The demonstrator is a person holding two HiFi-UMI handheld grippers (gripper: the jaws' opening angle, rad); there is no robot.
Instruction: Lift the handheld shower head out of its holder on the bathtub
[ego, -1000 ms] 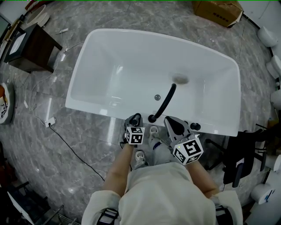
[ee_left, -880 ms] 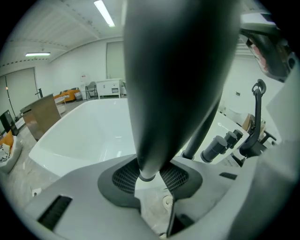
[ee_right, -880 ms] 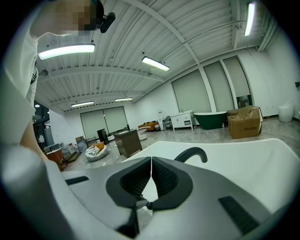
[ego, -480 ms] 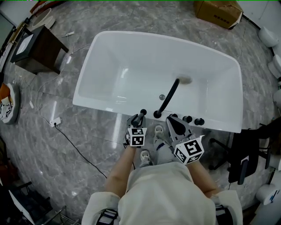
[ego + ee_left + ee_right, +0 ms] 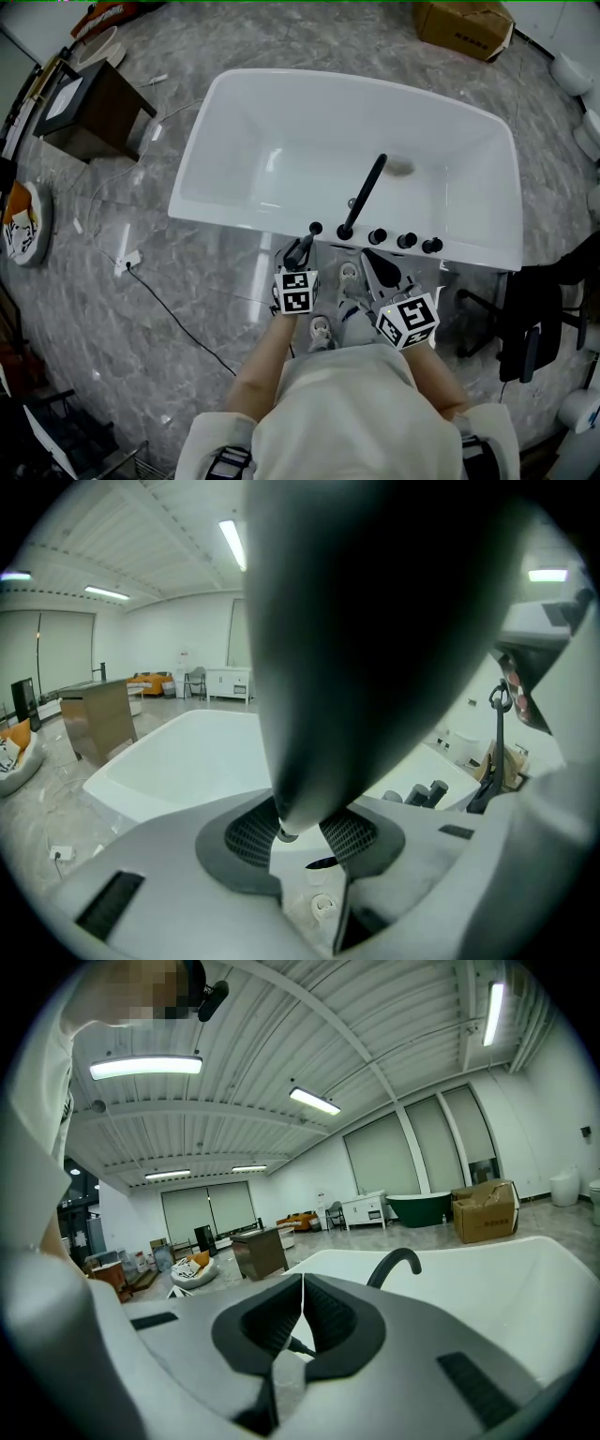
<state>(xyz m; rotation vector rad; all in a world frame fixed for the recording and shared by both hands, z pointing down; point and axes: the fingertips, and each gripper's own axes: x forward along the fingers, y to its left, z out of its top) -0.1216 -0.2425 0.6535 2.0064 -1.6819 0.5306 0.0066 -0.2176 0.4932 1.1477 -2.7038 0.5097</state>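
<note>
Raised off bathtub (image 5: 234,221) rim, shower head (image 5: 375,621) clamped in left gripper (image 5: 300,834) jaws, right gripper (image 5: 301,1312) jaws closed, empty; continue lifting straight.

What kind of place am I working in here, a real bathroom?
Likely a bathroom-fixture showroom or warehouse, not a home bathroom: the white bathtub stands free on an open marble floor, a green tub and a cardboard box sit farther back, under an industrial ceiling with strip lights.
</note>
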